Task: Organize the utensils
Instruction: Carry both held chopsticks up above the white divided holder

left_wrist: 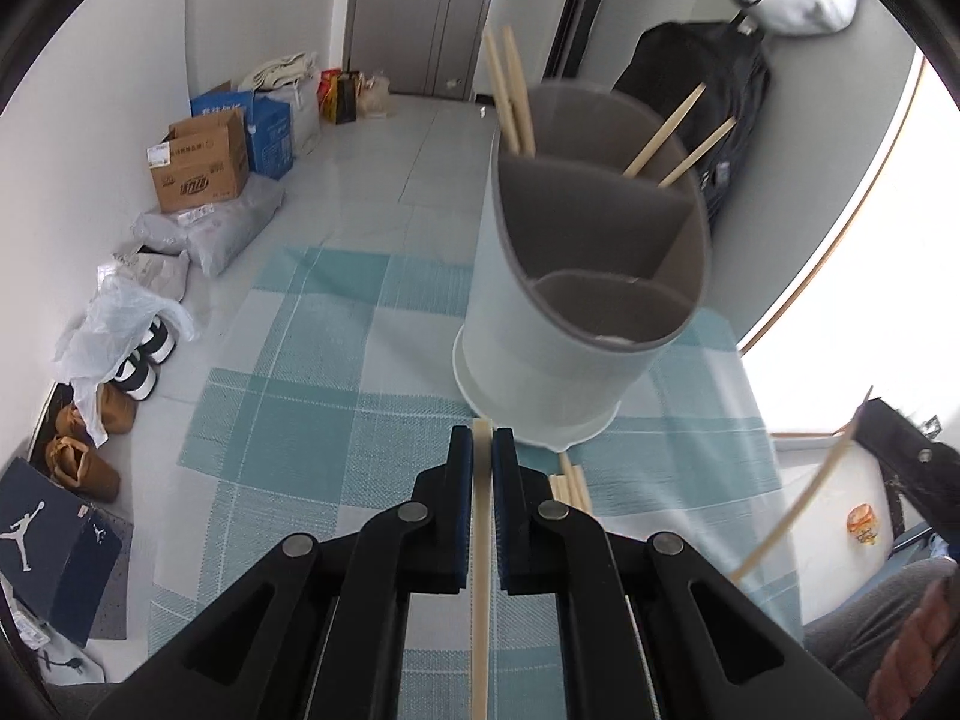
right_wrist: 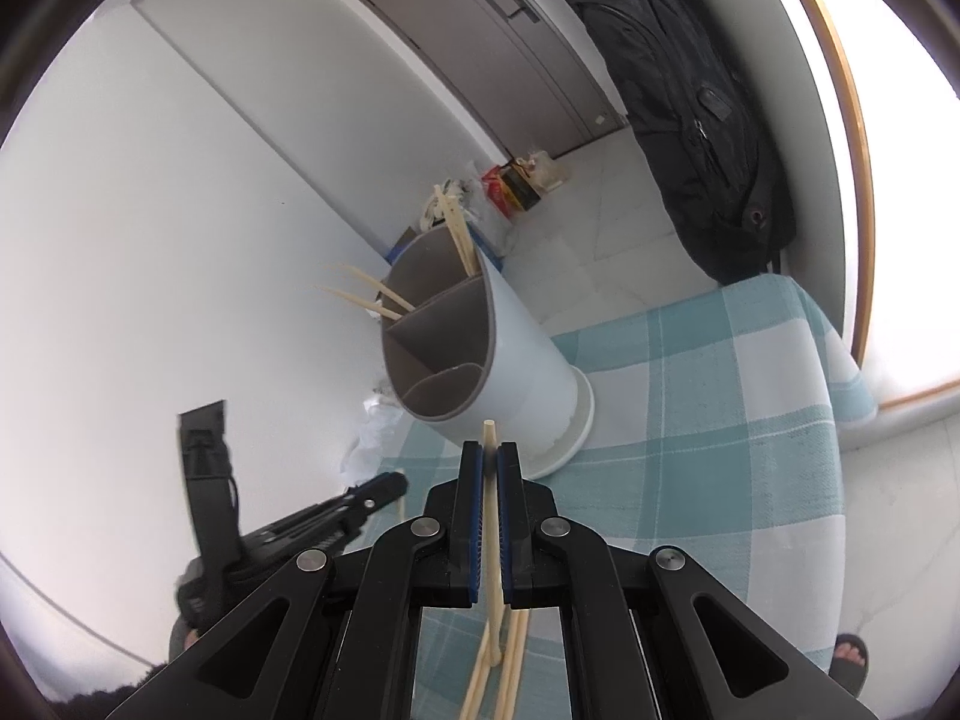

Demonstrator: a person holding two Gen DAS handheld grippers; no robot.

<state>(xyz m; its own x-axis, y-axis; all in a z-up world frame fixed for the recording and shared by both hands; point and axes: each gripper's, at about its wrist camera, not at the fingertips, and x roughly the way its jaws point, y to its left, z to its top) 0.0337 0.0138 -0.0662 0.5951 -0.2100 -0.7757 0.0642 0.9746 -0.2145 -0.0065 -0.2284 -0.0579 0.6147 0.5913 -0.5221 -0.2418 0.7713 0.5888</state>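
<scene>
Pinching: left tool (left_wrist: 482, 441) clamps chopstick (left_wrist: 480, 570) | right tool (right_wrist: 490, 459) clamps chopstick (right_wrist: 492, 540)

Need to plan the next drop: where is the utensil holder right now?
The utensil holder stands on the checked cloth, just ahead of the left claw; in the right wrist view it sits ahead-left of the right claw.

The tall utensil holder (left_wrist: 570, 312) stands right in front. Chopsticks (left_wrist: 510, 90) stick up from its back pockets. Its near pocket is open. Left of it, the checked cloth (left_wrist: 288, 396) is bare.
</scene>
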